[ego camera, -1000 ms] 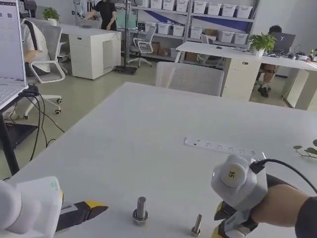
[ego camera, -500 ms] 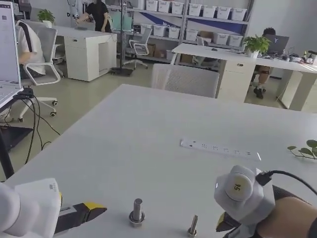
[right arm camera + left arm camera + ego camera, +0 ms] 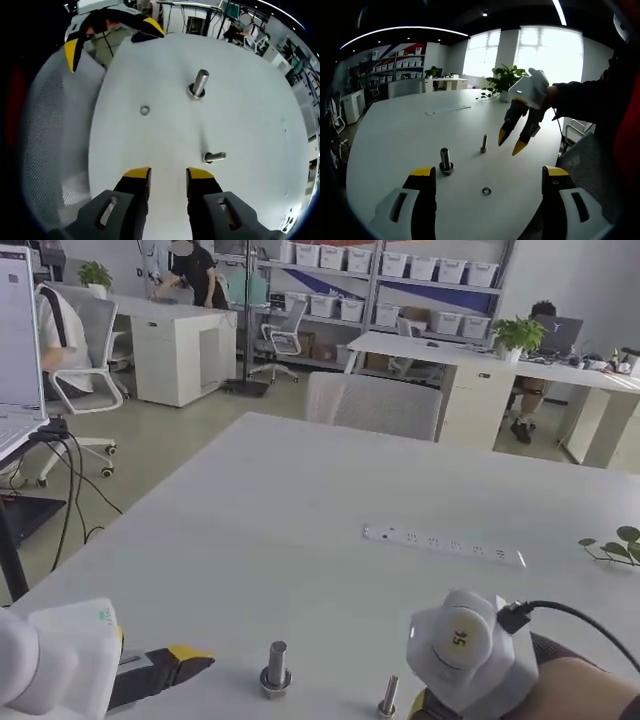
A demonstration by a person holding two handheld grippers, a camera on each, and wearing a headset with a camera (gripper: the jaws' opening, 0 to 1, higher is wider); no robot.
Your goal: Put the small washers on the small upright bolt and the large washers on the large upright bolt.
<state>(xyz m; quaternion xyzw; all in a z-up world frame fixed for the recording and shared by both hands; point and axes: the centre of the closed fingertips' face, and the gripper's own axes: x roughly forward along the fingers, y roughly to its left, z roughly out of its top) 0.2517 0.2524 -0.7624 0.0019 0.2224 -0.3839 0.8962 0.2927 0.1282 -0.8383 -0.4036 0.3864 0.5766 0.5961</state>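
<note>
The large upright bolt stands on the white table with a ring at its foot. The small upright bolt stands a short way to its right. One loose washer lies flat near the table's front edge. My left gripper is wide open and empty, low over the table with the washer just ahead of its jaws. My right gripper hovers above the table near the small bolt, jaws a little apart with nothing between them.
A white power strip lies further back on the table, with a plant sprig at the right edge. The near table edge runs close to the washer. Chairs, desks and people are beyond the table.
The head camera has tilted and shifted a little. My right gripper has sunk lower and slightly left, its jaw tips now below the head view's edge. The left gripper has stayed put.
</note>
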